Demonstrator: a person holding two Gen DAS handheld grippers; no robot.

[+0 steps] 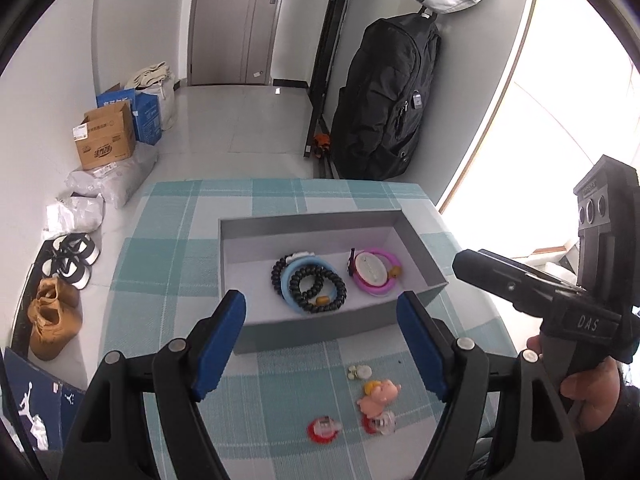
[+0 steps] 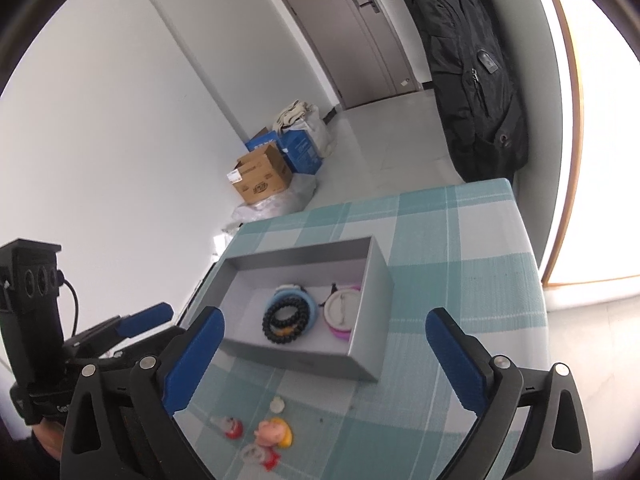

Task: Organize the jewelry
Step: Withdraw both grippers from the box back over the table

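Both tongs gape empty: left gripper (image 1: 322,344), right gripper (image 2: 324,356). Grey box (image 1: 316,326) (bracelets inside) sits just beyond the tips, pig charm (image 1: 378,396) below them. Right handle reads "DAS"

I see a surface (image 1: 168,264) covered with a teal and white checked cloth. A shallow grey box (image 1: 320,330) sits directly on it, toward the far side. On the near side, just in front of the box, lie a small white charm (image 1: 359,372), a pink pig figure (image 1: 378,396) and two red and clear clips (image 1: 323,428).
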